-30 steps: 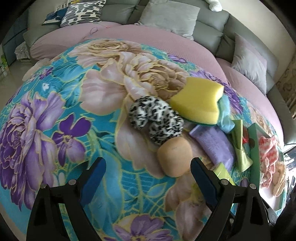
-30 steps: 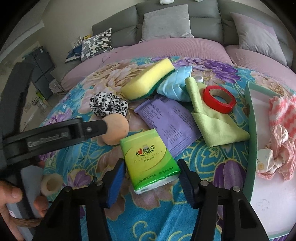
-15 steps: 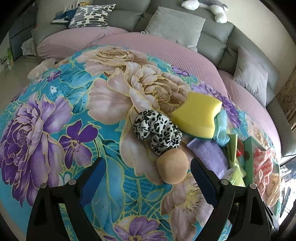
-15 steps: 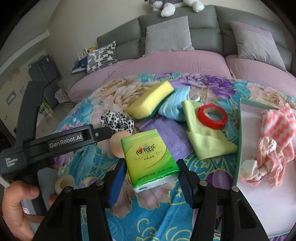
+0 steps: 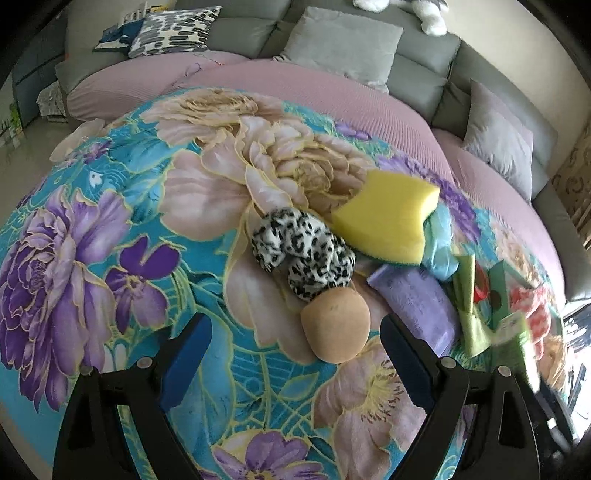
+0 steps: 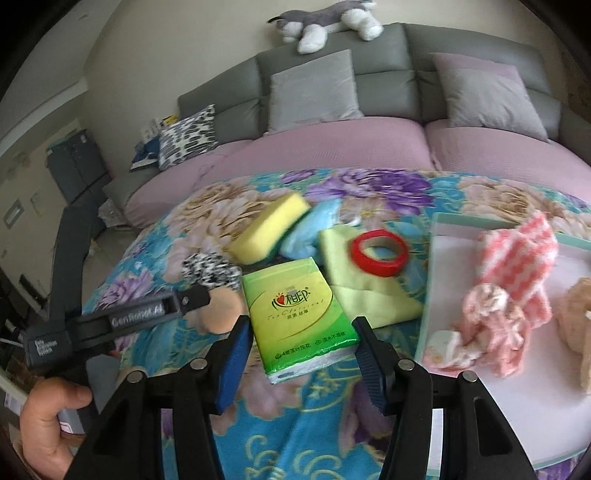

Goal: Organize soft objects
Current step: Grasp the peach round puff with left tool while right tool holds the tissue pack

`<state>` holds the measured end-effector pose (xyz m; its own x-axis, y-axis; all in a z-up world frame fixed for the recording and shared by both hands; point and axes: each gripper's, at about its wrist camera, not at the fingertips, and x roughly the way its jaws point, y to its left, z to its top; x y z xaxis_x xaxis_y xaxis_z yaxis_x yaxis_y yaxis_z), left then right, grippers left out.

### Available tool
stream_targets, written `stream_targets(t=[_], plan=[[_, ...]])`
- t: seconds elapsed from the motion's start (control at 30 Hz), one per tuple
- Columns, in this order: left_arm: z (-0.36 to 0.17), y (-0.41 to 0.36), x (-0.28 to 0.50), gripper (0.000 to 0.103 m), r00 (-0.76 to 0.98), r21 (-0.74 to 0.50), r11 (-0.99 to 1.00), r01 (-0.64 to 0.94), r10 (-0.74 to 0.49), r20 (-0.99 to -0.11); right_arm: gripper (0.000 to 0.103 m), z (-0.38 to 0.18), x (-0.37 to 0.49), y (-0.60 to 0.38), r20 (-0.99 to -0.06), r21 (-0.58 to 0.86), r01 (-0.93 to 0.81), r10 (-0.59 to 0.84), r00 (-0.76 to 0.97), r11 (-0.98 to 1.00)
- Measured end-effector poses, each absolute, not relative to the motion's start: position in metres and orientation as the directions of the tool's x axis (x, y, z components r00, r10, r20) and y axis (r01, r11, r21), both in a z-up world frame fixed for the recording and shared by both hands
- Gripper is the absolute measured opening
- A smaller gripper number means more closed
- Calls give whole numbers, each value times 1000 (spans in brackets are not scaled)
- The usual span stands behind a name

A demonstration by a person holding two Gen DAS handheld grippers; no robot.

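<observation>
My right gripper (image 6: 301, 349) is clamped across the tissue pack (image 6: 299, 314), long axis pointing away; the tray (image 6: 436, 236) lies to its right.

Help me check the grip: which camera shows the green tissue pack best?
The right wrist view: the tissue pack sits sharp between the right gripper's fingers. The left wrist view shows only a blurred green sliver at its right edge.

Grey sofa (image 6: 380, 88) (plush dog (image 6: 325, 22) on top), red tape roll (image 6: 380, 251).
</observation>
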<state>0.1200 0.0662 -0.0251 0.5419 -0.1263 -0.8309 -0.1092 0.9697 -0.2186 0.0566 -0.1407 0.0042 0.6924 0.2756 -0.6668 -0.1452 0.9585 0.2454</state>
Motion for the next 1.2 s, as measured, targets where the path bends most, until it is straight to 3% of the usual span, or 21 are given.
stream_targets(t=[0.63,1.0,1.2], plan=[[-53,21,138,90,499,-40,999,-18,-26,-866,58,7,56,-181,-660,267,-45,217,719,963],[-51,21,141,53,517,-49,999,-13,-35,-855,58,9,54,-193,-653,295,-29,224,724,955],[-49,20,140,51,519,-50,999,-10,-37,-854,58,8,55,-197,-653,302,-22,224,723,953]])
